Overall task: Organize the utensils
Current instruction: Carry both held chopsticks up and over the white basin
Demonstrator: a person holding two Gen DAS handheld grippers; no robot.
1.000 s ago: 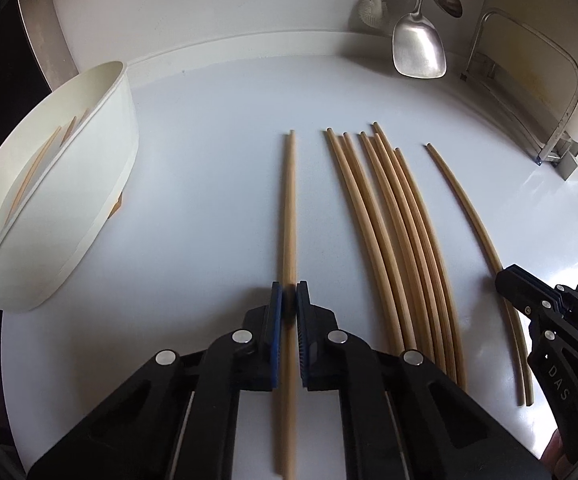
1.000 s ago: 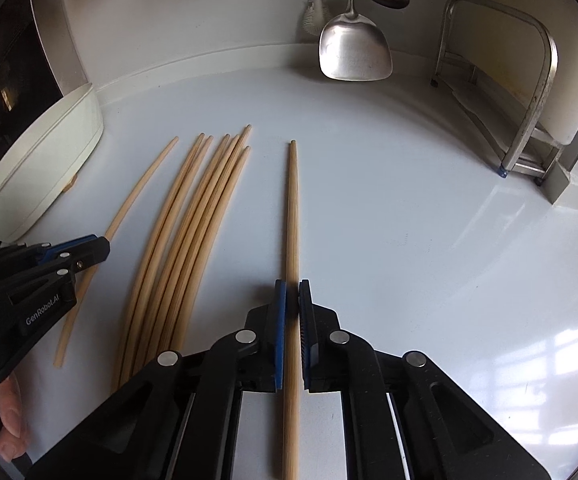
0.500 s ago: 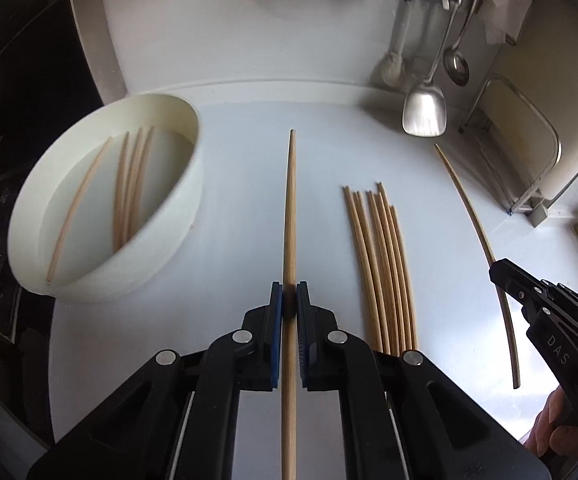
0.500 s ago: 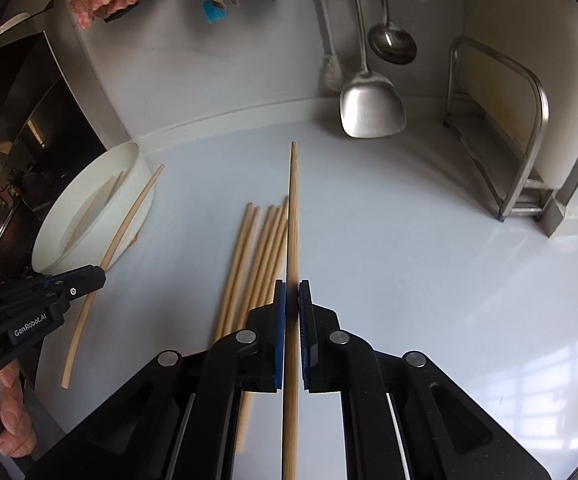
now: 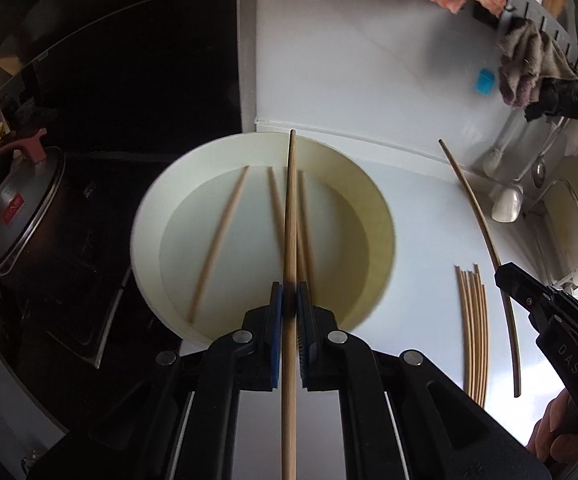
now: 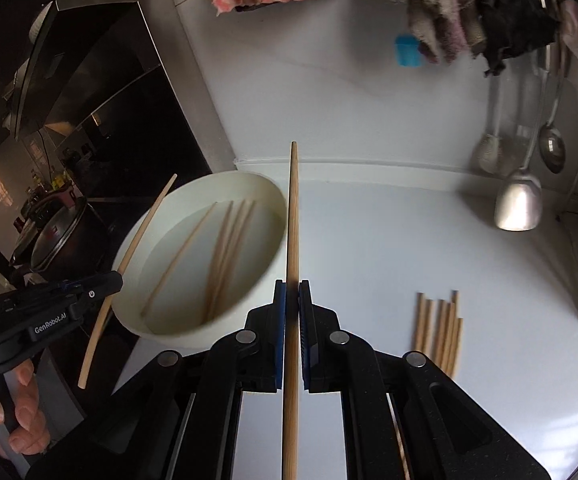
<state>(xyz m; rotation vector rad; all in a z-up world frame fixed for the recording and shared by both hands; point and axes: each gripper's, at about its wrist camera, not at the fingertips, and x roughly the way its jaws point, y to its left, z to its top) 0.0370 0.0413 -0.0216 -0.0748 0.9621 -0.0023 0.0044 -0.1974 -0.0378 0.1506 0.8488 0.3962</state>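
- One chopstick [image 5: 291, 216] is clamped in the closed left gripper [image 5: 289, 308], its long axis pointing straight ahead over the white bowl [image 5: 145, 216], directly above the sticks lying inside.
- Another chopstick [image 6: 293, 216] is pinched in the closed right gripper [image 6: 292, 304], just right of the bowl's rim; the left gripper is judged nearer for the drop.
- A loose bundle [image 6: 441, 332] lies on the bench [image 6: 369, 240], well right of the bowl.
- "GenRobot.AI" and "DAS" are read on the gripper bodies.
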